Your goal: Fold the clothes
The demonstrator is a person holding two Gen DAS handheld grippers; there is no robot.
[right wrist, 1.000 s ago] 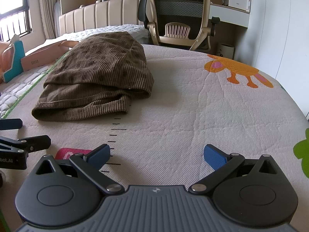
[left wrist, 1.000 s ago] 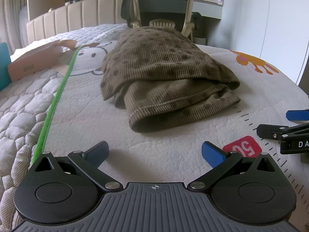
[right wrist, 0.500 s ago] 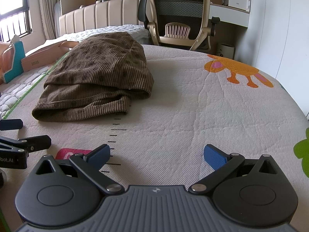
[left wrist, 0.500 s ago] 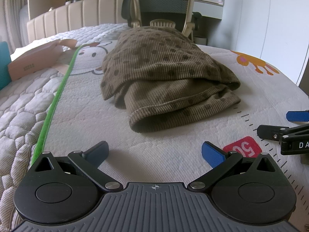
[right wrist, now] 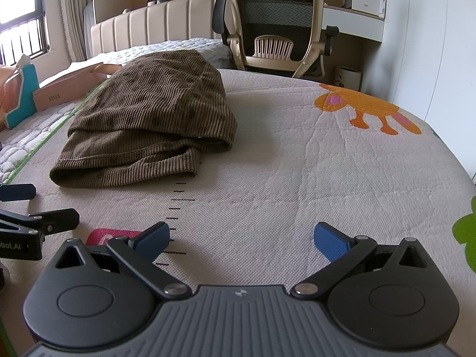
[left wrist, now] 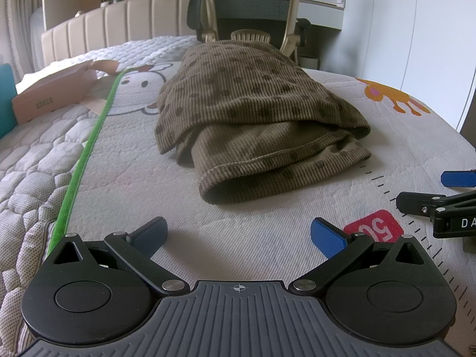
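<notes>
**Folded brown garment on the mat, both grippers released**

Left wrist view: the left hand-held gripper sits low over the printed mat, its blue pads spread wide with nothing between them. The brown dotted garment lies folded ahead, apart from the fingertips. A green stripe runs along the mat's left edge. The right hand-held gripper shows at the right margin.

Right wrist view: the right hand-held gripper is likewise released and empty. The garment lies ahead to the left, an office chair beyond it.
</notes>
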